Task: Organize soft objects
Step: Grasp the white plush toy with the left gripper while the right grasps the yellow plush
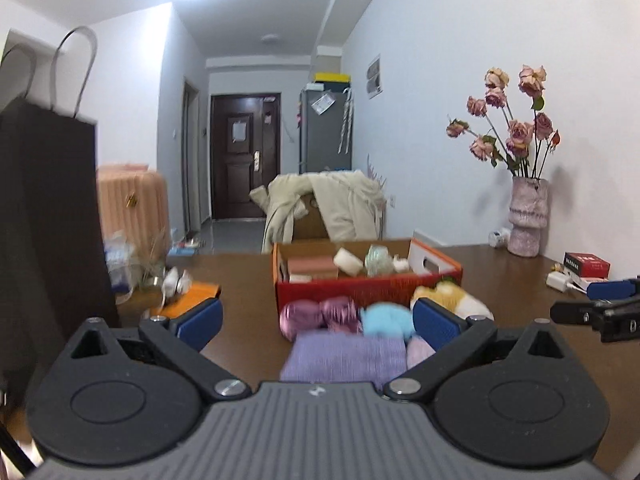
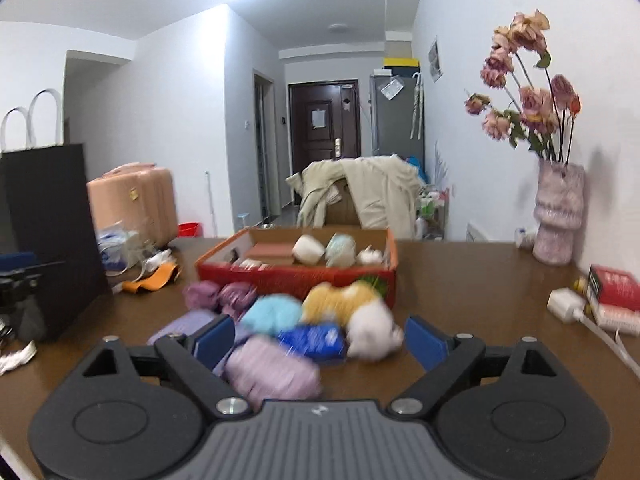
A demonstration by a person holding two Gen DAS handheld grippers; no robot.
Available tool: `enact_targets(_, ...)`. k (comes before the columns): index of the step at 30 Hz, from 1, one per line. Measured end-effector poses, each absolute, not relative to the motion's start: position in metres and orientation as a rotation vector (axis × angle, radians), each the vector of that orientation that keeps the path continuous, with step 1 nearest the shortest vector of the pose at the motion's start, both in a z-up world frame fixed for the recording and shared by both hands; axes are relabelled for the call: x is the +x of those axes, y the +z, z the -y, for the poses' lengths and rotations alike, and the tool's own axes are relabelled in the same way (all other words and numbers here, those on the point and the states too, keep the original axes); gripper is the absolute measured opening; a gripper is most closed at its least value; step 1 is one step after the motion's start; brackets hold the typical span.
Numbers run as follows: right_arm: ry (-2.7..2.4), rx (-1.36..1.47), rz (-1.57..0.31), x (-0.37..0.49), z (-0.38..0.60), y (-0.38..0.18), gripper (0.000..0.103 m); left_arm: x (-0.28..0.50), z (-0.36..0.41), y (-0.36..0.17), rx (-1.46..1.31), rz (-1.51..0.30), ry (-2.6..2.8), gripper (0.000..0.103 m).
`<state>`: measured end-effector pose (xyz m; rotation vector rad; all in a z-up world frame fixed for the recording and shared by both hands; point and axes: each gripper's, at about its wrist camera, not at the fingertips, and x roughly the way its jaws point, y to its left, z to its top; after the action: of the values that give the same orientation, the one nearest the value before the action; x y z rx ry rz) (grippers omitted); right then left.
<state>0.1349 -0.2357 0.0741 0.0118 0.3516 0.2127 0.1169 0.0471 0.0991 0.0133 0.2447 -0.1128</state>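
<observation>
Facing a heap of light, squashy soft objects (image 2: pixel 280 332) on the tabletop (image 2: pixel 460 300) just ahead of both spread, empty tongs (image 2: pixel 320 338), best pinched mid-body, likely sagging, before the red box (image 2: pixel 296 276) beyond.

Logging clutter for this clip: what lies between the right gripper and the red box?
In the right wrist view, a heap of soft items lies between the right gripper and the red box; the jaws stand open.

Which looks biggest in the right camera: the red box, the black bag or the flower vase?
1. black bag, though it's nearest the camera
2. red box
3. flower vase
</observation>
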Motion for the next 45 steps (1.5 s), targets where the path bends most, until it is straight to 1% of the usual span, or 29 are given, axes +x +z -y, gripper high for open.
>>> enact_targets(6, 0.244, 0.001, -0.426, 0.120, 0.221, 0.051, 0.092, 0.104, -0.054, 0.083, -0.014, -0.287, -0.102, 0.103)
enact_targets(12, 0.241, 0.000, -0.449, 0.127, 0.216, 0.044, 0.092, 0.115, -0.060, 0.079, -0.043, -0.308, -0.086, 0.103)
enact_targets(18, 0.210, 0.027, -0.481, 0.152, 0.228, 0.038, 0.092, 0.140, -0.048, 0.068, -0.026, -0.368, -0.108, 0.103)
enact_targets(26, 0.183, -0.013, -0.490, 0.222, 0.255, 0.046, 0.091, 0.213, -0.009, 0.069, 0.012, -0.406, -0.199, 0.103)
enact_targets(30, 0.204, -0.035, -0.514, 0.274, 0.268, 0.044, 0.089, 0.261, 0.015, 0.069, 0.005, -0.440, -0.260, 0.103)
enact_targets(31, 0.210, -0.037, -0.524, 0.287, 0.271, 0.043, 0.086, 0.272, 0.022, 0.068, 0.009, -0.447, -0.281, 0.103)
enact_targets(33, 0.232, -0.034, -0.545, 0.313, 0.275, 0.039, 0.082, 0.292, 0.037, 0.066, 0.032, -0.451, -0.319, 0.097)
enact_targets(34, 0.243, -0.029, -0.550, 0.322, 0.276, 0.037, 0.082, 0.303, 0.046, 0.063, 0.054, -0.458, -0.334, 0.095)
enact_targets(36, 0.272, -0.019, -0.565, 0.346, 0.279, 0.030, 0.081, 0.321, 0.061, 0.058, 0.079, -0.481, -0.347, 0.087)
enact_targets(38, 0.293, -0.009, -0.585, 0.363, 0.278, 0.021, 0.081, 0.339, 0.072, 0.050, 0.086, -0.507, -0.370, 0.083)
enact_targets(39, 0.302, 0.002, -0.600, 0.372, 0.279, 0.016, 0.075, 0.347, 0.076, 0.047, 0.087, -0.522, -0.374, 0.077)
enact_targets(40, 0.309, 0.012, -0.618, 0.378, 0.279, 0.011, 0.062, 0.356, 0.081, 0.042, 0.087, -0.545, -0.374, 0.073)
enact_targets(42, 0.313, 0.051, -0.639, 0.383, 0.284, 0.003, 0.046, 0.372, 0.087, 0.035, 0.072, -0.592, -0.377, 0.056)
enact_targets(43, 0.304, 0.070, -0.637, 0.380, 0.287, 0.002, 0.046, 0.376, 0.090, 0.032, 0.061, -0.613, -0.381, 0.053)
enact_targets(45, 0.239, 0.080, -0.632, 0.368, 0.292, 0.003, 0.046, 0.378, 0.091, 0.027, 0.045, -0.627, -0.395, 0.052)
